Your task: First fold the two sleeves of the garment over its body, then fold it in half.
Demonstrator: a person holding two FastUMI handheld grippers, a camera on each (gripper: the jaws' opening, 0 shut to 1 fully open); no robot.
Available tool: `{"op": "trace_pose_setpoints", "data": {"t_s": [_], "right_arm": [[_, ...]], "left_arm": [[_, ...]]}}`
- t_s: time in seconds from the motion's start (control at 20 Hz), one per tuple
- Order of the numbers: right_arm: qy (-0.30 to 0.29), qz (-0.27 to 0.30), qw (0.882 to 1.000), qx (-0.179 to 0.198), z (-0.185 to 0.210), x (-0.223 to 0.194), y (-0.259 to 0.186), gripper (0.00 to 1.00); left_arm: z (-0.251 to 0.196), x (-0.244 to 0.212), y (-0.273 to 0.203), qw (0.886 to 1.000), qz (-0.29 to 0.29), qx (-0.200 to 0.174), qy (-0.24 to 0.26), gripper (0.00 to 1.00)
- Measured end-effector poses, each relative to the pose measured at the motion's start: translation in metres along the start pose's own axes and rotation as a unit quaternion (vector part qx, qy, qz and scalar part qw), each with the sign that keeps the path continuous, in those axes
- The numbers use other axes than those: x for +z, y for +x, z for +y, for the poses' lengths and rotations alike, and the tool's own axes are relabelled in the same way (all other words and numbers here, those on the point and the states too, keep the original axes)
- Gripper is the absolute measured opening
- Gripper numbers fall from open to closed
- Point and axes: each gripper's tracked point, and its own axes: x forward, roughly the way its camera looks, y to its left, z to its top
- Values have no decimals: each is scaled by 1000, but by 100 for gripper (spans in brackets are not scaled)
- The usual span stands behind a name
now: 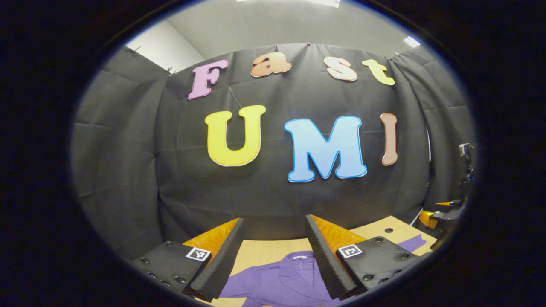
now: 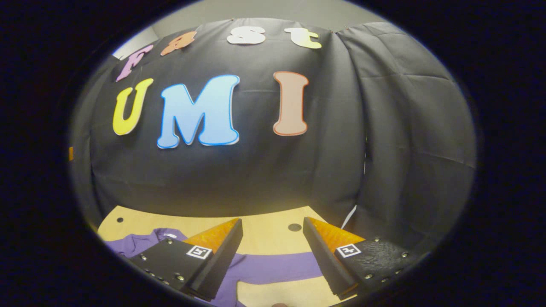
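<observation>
A purple collared garment point(image 1: 281, 279) lies flat on the light wooden table point(image 1: 264, 251), its collar toward the booth wall. My left gripper point(image 1: 275, 224) hangs open above the collar and chest, with nothing between its fingers. One purple sleeve point(image 1: 411, 244) stretches out to the right on the table. In the right gripper view that sleeve point(image 2: 277, 262) runs across the table under my right gripper point(image 2: 273, 224), which is open and holds nothing. The garment's collar and shoulder point(image 2: 143, 241) show at the left of that view.
The black cloth wall stands close behind the table's far edge. Small round holes point(image 2: 294, 227) dot the tabletop. At the right edge of the left gripper view part of the other gripper point(image 1: 443, 215) shows.
</observation>
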Motion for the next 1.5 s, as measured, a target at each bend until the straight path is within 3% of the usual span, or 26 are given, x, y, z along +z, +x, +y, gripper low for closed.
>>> {"op": "trace_pose_setpoints", "data": {"t_s": [0.35,0.7,0.95,1.5], "right_arm": [[21,71,996,-40,-60,-73,48,91],[26,160,985,-66,-106,-156,83,91],[31,216,973,-79,-122,-206,96,91],[28,288,952,-96,-133,-261,106,91]], "left_arm": [[-10,-10,3,1000,14,16,12,94],[-18,-19,3,999,29,21,24,94],[-19,-28,5,998,44,25,33,94],[-16,-42,13,996,67,39,41,94]]}}
